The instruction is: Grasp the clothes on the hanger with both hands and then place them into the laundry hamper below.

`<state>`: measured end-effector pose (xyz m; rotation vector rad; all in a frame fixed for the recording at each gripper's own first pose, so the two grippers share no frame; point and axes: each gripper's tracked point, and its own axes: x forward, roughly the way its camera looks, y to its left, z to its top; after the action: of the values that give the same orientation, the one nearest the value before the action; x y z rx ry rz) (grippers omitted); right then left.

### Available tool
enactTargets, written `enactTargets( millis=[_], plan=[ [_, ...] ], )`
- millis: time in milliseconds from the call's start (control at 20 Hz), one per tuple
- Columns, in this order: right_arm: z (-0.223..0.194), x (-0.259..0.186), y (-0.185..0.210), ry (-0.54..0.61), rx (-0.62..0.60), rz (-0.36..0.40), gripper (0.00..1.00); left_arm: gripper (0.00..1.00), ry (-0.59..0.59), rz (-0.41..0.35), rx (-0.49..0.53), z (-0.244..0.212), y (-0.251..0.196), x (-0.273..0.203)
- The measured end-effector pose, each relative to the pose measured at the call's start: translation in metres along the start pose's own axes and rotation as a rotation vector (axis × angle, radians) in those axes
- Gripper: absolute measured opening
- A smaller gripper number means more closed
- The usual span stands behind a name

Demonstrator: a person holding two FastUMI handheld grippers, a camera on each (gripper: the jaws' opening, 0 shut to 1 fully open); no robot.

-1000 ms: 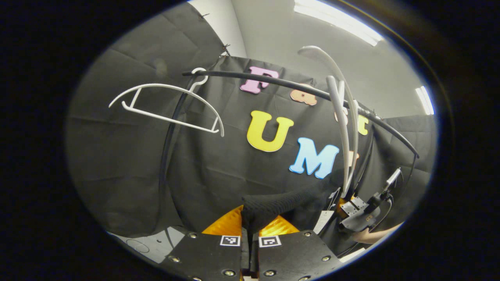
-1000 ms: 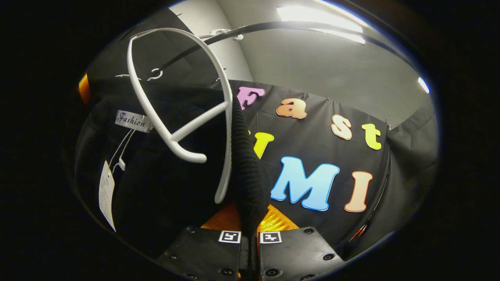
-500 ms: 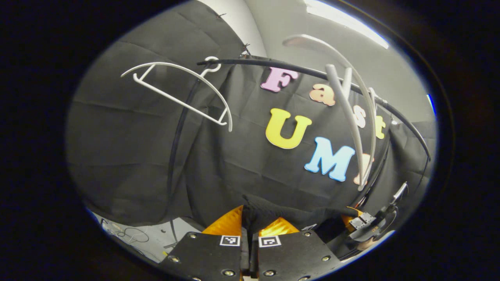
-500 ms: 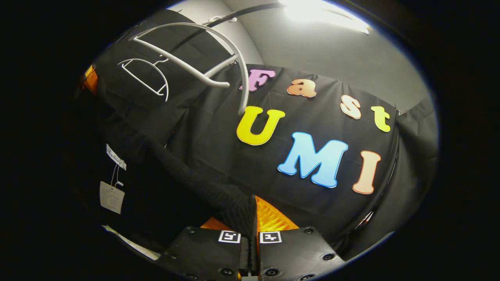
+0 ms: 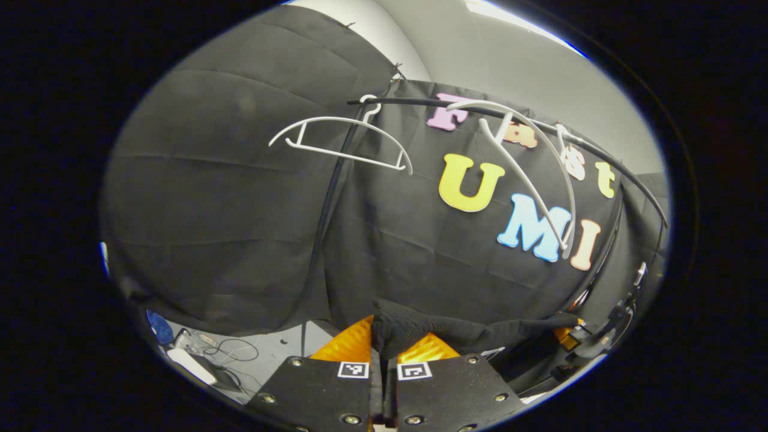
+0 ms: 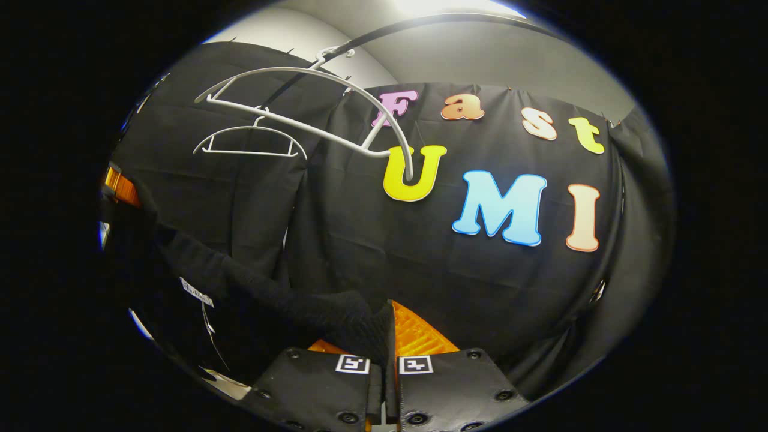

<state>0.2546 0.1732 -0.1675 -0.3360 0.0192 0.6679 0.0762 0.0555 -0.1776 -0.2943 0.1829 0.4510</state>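
Left gripper view has the left claw at 6 o'clock, its 2 fingers pressed narrow on a fold of the black knit garment, which stretches from there toward 4 o'clock, where the right claw grips its other end. Above, a black rail arcs from 12 o'clock toward 3 o'clock; 2 bare white hangers hook on it, the far hanger at 11 o'clock and the near hanger at 1 o'clock, tilted edge-on. The garment hangs well below both, touching neither. At 7 o'clock a strip of grey floor carries cables and a white device. Right gripper view shows the right claw at 6 o'clock, likewise closed narrow on a bunch of the garment, which runs away toward 9 o'clock to the left claw. A white label and a hang tag dangle from the cloth at 8 o'clock. The near hanger sits at 11 o'clock with the far hanger just below it, both empty, on the rail curving across 12 o'clock.
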Motion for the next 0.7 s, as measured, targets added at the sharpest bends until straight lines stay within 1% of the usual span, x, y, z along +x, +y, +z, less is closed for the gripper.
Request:
enactTargets(
  millis=[150, 250, 300, 450, 700],
  plan=[
    [-0.007, -0.023, 0.007, 0.064, 0.056, -0.035, 0.05, 0.01, 0.041, -0.027, 0.089, -0.012, -0.005, -0.01],
    [-0.012, -0.04, 0.01, 0.103, 0.092, -0.067, 0.05, 0.02, 0.069, -0.065, 0.152, -0.02, -0.008, -0.008],
    [-0.015, -0.05, 0.013, 0.12, 0.109, -0.084, 0.05, 0.02, 0.083, -0.088, 0.168, -0.024, -0.013, -0.006],
    [-0.024, -0.074, 0.026, 0.179, 0.159, -0.133, 0.05, 0.02, 0.123, -0.169, 0.185, -0.038, -0.02, -0.003],
    [-0.038, -0.108, 0.064, 0.247, 0.223, -0.172, 0.05, 0.02, 0.173, -0.312, 0.205, -0.07, -0.029, -0.012]
  ],
)
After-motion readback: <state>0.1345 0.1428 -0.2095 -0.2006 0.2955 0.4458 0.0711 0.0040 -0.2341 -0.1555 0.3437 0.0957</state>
